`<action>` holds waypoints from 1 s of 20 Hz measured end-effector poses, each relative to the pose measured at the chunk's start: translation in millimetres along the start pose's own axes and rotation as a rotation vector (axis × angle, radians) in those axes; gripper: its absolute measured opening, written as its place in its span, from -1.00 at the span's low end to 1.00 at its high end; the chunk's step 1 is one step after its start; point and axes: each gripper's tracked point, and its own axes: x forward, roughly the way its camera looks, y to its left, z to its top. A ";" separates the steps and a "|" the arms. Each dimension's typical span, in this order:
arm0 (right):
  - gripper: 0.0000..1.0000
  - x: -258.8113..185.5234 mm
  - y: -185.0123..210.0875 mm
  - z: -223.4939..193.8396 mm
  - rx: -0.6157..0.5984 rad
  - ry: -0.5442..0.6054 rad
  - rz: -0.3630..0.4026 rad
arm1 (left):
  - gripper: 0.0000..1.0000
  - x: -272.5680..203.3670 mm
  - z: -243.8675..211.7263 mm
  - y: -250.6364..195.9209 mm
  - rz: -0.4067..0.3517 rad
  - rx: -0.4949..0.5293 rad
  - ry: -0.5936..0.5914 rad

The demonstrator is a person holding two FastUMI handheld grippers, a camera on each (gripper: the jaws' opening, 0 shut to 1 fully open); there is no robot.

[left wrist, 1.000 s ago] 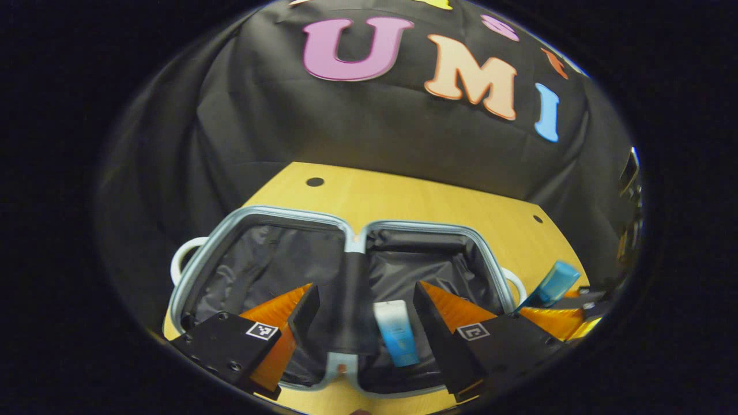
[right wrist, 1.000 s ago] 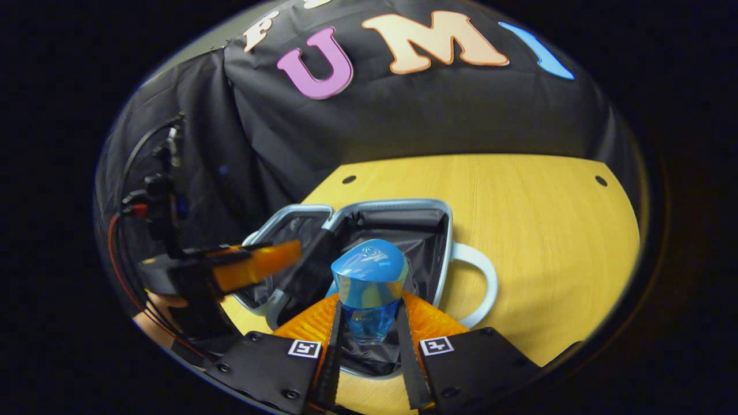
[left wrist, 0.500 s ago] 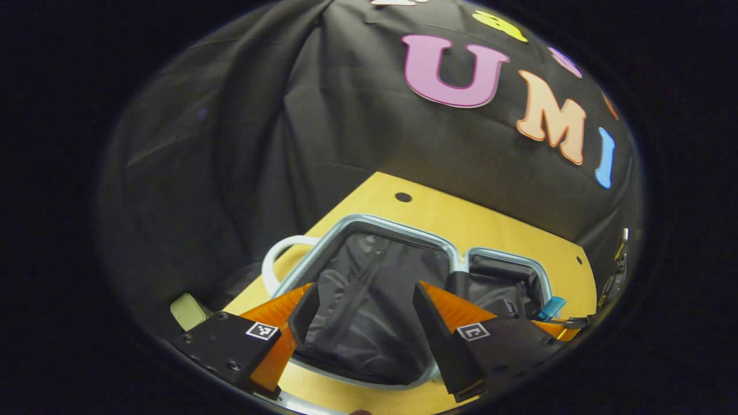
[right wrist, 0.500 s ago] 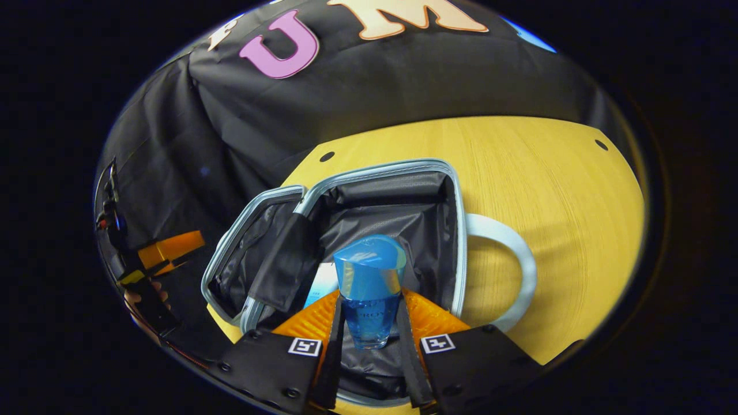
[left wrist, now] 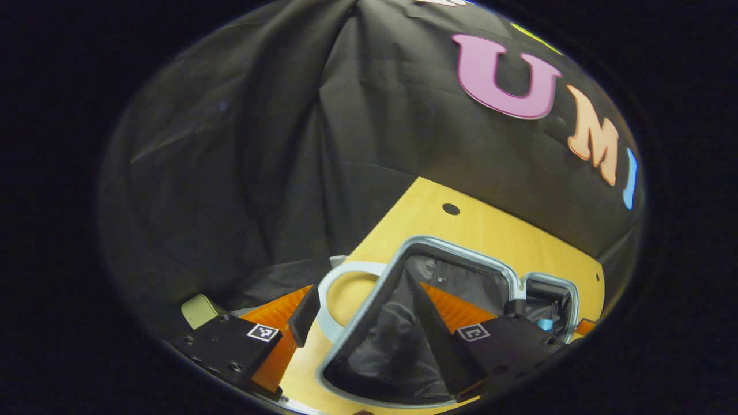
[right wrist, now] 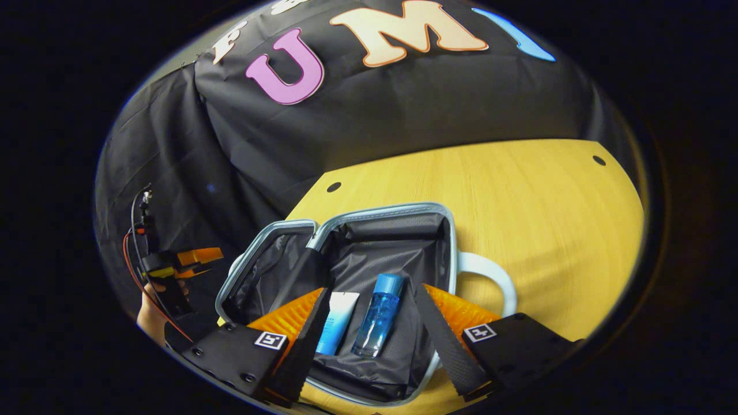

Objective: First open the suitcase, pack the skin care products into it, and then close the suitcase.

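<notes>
The suitcase (right wrist: 369, 230) lies open flat on the table (right wrist: 519, 202), both halves lined in dark cloth. In its right half a blue bottle (right wrist: 377, 314) and a tube (right wrist: 337, 323) lie side by side, touching nothing else. The right gripper (right wrist: 369, 346) hangs over them, fingers wide apart, holding nothing. The left gripper (left wrist: 360, 323) is also spread and empty, straddling the left half's rim beside the white handle (left wrist: 340, 288). Bare tabletop runs wide to the right of the case.
</notes>
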 end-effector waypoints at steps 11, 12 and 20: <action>0.91 -41.9 -36.3 21.8 -0.005 -0.073 -0.126 | 0.89 97.3 -80.0 57.4 0.038 -0.063 0.363; 0.91 -45.2 -38.0 23.0 -0.010 -0.075 -0.133 | 0.80 97.3 -82.5 58.2 0.017 -0.074 0.398; 0.91 -59.7 -54.3 21.6 -0.039 -0.098 -0.163 | -0.51 100.2 -77.1 48.0 0.028 0.129 0.430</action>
